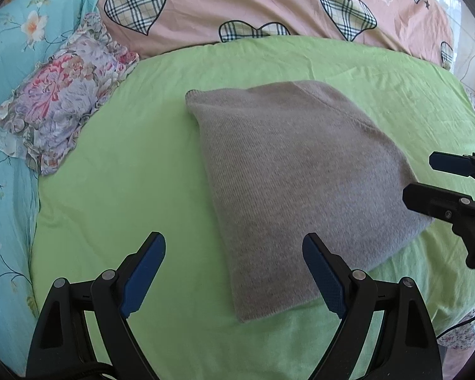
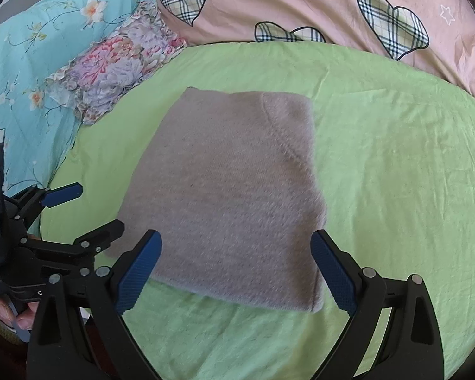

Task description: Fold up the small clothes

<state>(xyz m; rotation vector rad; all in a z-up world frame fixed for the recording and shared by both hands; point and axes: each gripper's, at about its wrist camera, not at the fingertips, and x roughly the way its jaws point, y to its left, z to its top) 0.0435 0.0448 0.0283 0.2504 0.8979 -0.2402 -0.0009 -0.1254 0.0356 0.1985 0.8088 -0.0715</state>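
A grey knitted garment (image 1: 294, 183) lies folded into a compact rectangle on the green sheet (image 1: 136, 171); it also shows in the right wrist view (image 2: 224, 196). My left gripper (image 1: 234, 272) is open and empty, hovering above the garment's near left corner. It appears in the right wrist view (image 2: 91, 205) at the garment's left edge. My right gripper (image 2: 236, 272) is open and empty above the garment's near edge. It appears in the left wrist view (image 1: 421, 177) at the garment's right side.
A pink quilt with plaid hearts (image 1: 269, 3) lies along the back. A floral frilled pillow (image 1: 60, 101) and a turquoise flowered quilt (image 1: 6, 63) lie at the left. The green sheet (image 2: 395, 164) extends to the right of the garment.
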